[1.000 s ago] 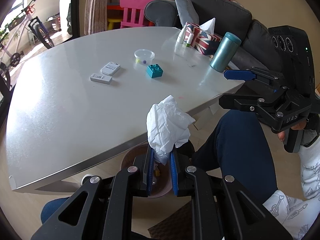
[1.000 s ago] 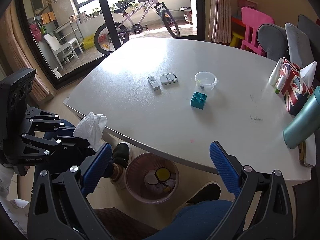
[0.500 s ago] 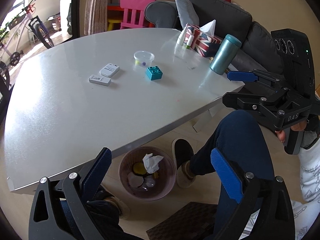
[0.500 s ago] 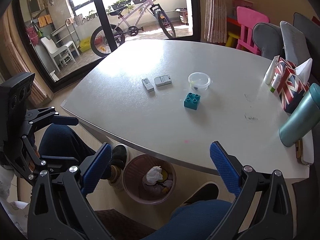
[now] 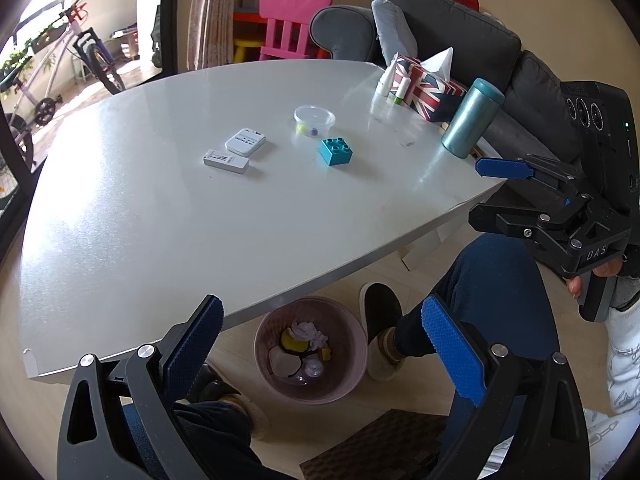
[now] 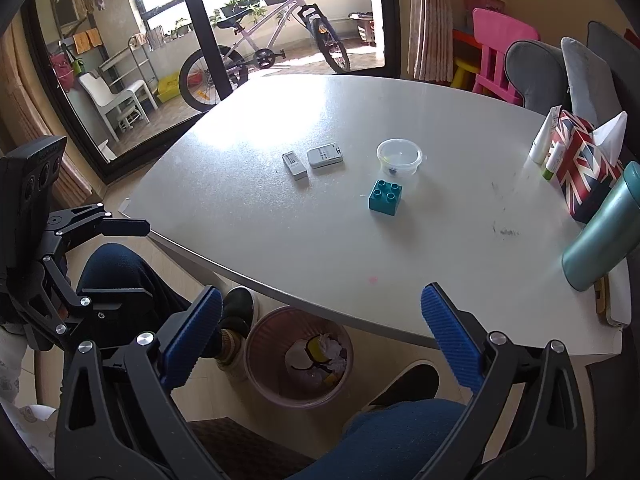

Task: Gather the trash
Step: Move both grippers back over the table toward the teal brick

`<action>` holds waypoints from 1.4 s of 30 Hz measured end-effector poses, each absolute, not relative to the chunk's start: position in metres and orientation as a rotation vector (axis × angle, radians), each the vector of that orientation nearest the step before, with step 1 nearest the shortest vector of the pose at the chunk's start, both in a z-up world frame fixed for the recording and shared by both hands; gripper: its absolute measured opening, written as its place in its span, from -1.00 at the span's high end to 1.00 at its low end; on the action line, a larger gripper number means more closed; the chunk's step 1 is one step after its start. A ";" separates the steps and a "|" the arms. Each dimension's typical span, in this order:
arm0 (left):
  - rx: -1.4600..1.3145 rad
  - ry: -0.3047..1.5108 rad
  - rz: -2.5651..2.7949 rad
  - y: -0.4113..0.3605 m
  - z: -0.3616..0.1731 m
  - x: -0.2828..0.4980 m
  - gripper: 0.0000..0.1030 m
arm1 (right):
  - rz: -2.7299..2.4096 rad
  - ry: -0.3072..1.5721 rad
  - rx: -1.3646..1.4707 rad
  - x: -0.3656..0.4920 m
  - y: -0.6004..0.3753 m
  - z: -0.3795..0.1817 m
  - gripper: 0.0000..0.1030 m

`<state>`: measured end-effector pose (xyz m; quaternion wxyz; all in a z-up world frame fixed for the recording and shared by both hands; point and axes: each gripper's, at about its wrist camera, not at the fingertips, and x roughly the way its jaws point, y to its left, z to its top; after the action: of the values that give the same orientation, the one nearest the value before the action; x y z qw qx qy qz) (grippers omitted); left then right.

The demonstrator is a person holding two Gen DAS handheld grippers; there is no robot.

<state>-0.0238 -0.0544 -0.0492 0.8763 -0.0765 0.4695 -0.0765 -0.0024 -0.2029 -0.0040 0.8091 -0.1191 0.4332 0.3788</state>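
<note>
Now the crumpled tissue [image 5: 308,330] is lying in the pink bin [image 5: 348,384] under the surface's near edge. Both the left gripper [image 5: 320,344] and right gripper [image 6: 320,334] are being held wide, empty. More trash is being looked for next.

White table [image 6: 280,216], grey sofa [image 5: 448,28], pink child's chair [image 5: 292,20], bicycle [image 6: 260,52] beyond sunlit glass door, pale wood floor

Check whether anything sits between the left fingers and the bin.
Nothing visible does. The left gripper hangs open straight above the bin, whose mouth is uncovered, with the tissue already inside. The table edge lies just behind.
</note>
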 end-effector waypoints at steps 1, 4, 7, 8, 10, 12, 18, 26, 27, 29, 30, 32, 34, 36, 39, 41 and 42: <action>-0.161 0.978 -0.154 -0.053 -0.049 -0.023 -0.86 | 0.807 0.926 -0.252 -0.001 -0.202 -0.004 -0.90; -0.156 0.972 -0.139 -0.048 -0.049 -0.020 -0.86 | 0.798 0.924 -0.243 0.003 -0.199 -0.003 -0.91; -0.156 0.958 -0.127 -0.043 -0.047 -0.016 -0.86 | 0.795 0.921 -0.230 0.007 -0.195 -0.001 -0.91; -0.156 0.953 -0.123 -0.042 -0.047 -0.015 -0.86 | 0.790 0.918 -0.230 0.009 -0.193 -0.001 -0.91; -0.155 0.945 -0.116 -0.039 -0.046 -0.011 -0.86 | 0.787 0.916 -0.231 0.014 -0.189 0.001 -0.91; -0.155 0.938 -0.109 -0.036 -0.045 -0.007 -0.86 | 0.782 0.917 -0.230 0.020 -0.185 0.001 -0.91; -0.147 0.915 -0.087 -0.027 -0.042 0.006 -0.86 | 0.753 0.908 -0.265 0.035 -0.173 -0.002 -0.91; -0.174 0.898 -0.056 -0.010 -0.043 0.027 -0.86 | 0.701 0.938 -0.282 0.065 -0.164 -0.015 -0.92; -0.175 0.897 -0.053 -0.008 -0.043 0.030 -0.86 | 0.694 0.944 -0.283 0.069 -0.163 -0.017 -0.92; -0.177 0.902 -0.045 -0.005 -0.045 0.037 -0.86 | 0.680 0.955 -0.291 0.076 -0.160 -0.022 -0.92; -0.175 0.904 -0.039 -0.004 -0.046 0.040 -0.86 | 0.673 0.962 -0.294 0.080 -0.159 -0.025 -0.92; -0.178 0.905 -0.034 -0.001 -0.047 0.046 -0.86 | 0.664 0.974 -0.297 0.088 -0.156 -0.029 -0.92; -0.177 0.907 -0.022 0.002 -0.048 0.052 -0.86 | 0.655 0.981 -0.305 0.095 -0.152 -0.033 -0.92; -0.186 0.912 -0.020 0.006 -0.050 0.058 -0.86 | 0.654 0.994 -0.301 0.103 -0.149 -0.037 -0.92; -0.189 0.919 -0.009 0.011 -0.052 0.066 -0.86 | 0.642 1.009 -0.301 0.114 -0.143 -0.043 -0.92; -0.196 0.923 -0.004 0.015 -0.054 0.071 -0.86 | 0.634 1.023 -0.296 0.120 -0.141 -0.047 -0.92; -0.195 0.924 -0.002 0.016 -0.054 0.074 -0.86 | 0.627 1.028 -0.296 0.124 -0.140 -0.050 -0.92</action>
<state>0.0738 0.0157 -0.0545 0.8907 -0.0939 0.4448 -0.0010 0.1236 -0.1396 -0.0497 0.8139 -0.1387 0.4817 0.2939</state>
